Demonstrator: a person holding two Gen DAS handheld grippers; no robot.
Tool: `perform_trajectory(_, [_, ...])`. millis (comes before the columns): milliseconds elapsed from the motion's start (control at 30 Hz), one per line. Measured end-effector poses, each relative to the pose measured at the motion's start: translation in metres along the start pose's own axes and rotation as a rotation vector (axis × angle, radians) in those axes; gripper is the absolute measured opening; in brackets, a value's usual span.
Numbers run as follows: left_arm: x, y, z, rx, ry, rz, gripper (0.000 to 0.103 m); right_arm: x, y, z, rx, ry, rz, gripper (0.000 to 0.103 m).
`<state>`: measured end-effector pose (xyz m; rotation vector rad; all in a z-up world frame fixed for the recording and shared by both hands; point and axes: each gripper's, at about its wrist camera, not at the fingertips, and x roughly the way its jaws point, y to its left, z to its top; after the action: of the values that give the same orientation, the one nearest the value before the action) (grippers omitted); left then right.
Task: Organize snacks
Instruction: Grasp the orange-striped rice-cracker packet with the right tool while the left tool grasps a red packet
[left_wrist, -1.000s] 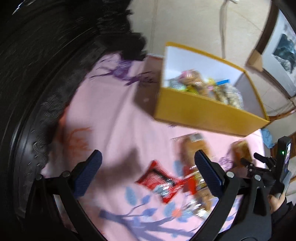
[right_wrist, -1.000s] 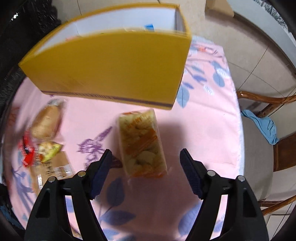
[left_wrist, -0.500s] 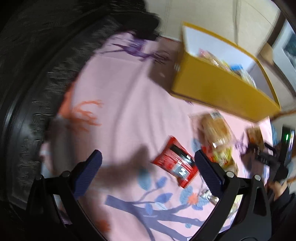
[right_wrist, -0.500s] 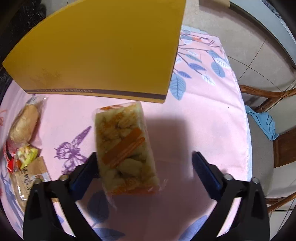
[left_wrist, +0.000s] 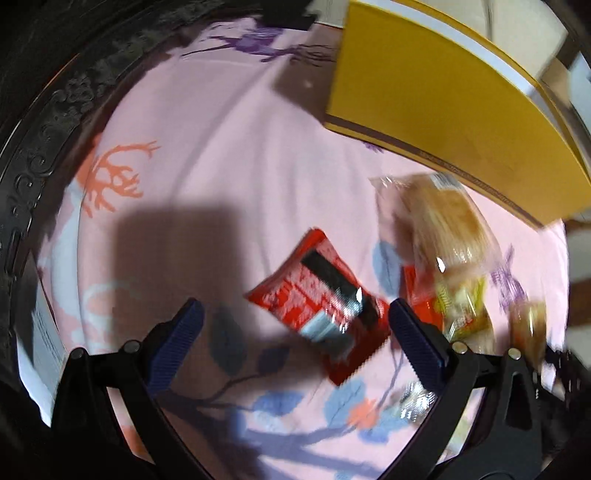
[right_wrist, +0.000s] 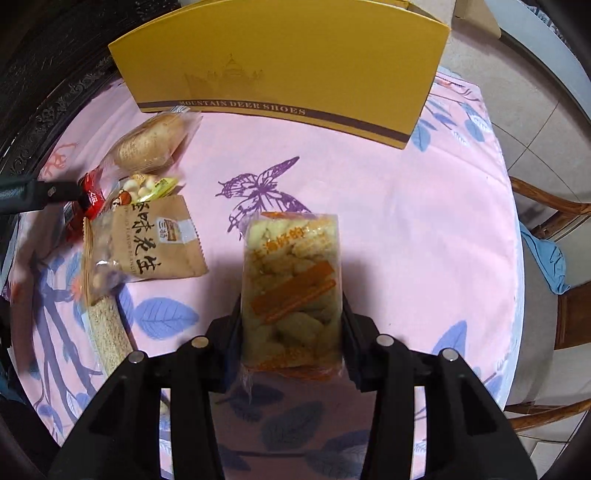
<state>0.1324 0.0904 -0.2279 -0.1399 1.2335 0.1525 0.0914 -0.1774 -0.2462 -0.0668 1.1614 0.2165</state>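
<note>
Yellow box (right_wrist: 288, 74) stands far; right gripper (right_wrist: 291, 314), jaws just closed, clamps the cracker pack (right_wrist: 291, 280), left gripper (left_wrist: 295, 332) gapes empty, four packets remain.

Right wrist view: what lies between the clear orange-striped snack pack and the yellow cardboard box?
Only bare pink cloth with a purple butterfly print, shown in the right wrist view.

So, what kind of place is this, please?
Probably a home dining area. A round table wears a pink printed tablecloth, a wooden chair stands beside it on a tiled floor, and a yellow shoe box is reused for snacks.
</note>
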Motion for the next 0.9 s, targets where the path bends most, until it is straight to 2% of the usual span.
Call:
perform_trajectory(67, [0.011,-0.004,0.002,-0.022,0.01,0.048,0.101,-0.001,0.001,-0.003,0.007,0.0,0.004,0.047])
perform_trajectory(133, [0.019,-0.002,0.001,-0.065,0.031,0.037,0.1,-0.002,-0.001,-0.001,0.007,-0.002,0.004,0.047])
perform_trajectory(167, [0.022,-0.001,-0.002,-0.099,0.036,0.011,0.09,-0.001,0.0,0.001,0.009,-0.002,0.005,0.048])
perform_trajectory(200, [0.021,-0.002,-0.002,-0.102,0.027,0.017,0.087,-0.001,0.0,0.001,0.009,-0.002,0.005,0.048])
perform_trajectory(267, [0.017,-0.008,-0.003,-0.057,0.006,0.028,0.068,-0.002,0.0,0.001,0.008,-0.004,0.005,0.048])
perform_trajectory(300, [0.015,-0.01,-0.003,-0.043,0.002,0.025,0.062,-0.002,0.0,0.0,0.005,-0.006,0.004,0.048])
perform_trajectory(333, [0.013,-0.013,-0.003,-0.022,-0.002,0.018,0.05,-0.002,0.002,-0.002,0.002,-0.008,0.001,0.048])
perform_trajectory(367, [0.012,-0.014,-0.003,-0.015,-0.002,0.012,0.046,-0.002,0.002,-0.002,-0.004,-0.012,-0.003,0.048])
perform_trajectory(500, [0.006,-0.013,-0.008,0.009,0.015,-0.031,0.043,-0.003,0.007,-0.005,-0.011,-0.025,-0.015,0.047])
perform_trajectory(567, [-0.004,-0.011,-0.028,0.019,0.019,-0.054,0.043,-0.003,0.006,-0.005,-0.007,-0.028,-0.008,0.047])
perform_trajectory(667, [-0.023,-0.011,-0.042,0.056,0.013,-0.088,0.043,-0.003,0.003,-0.004,0.002,-0.029,0.001,0.046])
perform_trajectory(900, [-0.071,-0.028,-0.06,0.178,-0.033,-0.167,0.043,-0.019,-0.001,-0.009,0.051,-0.044,0.051,0.046])
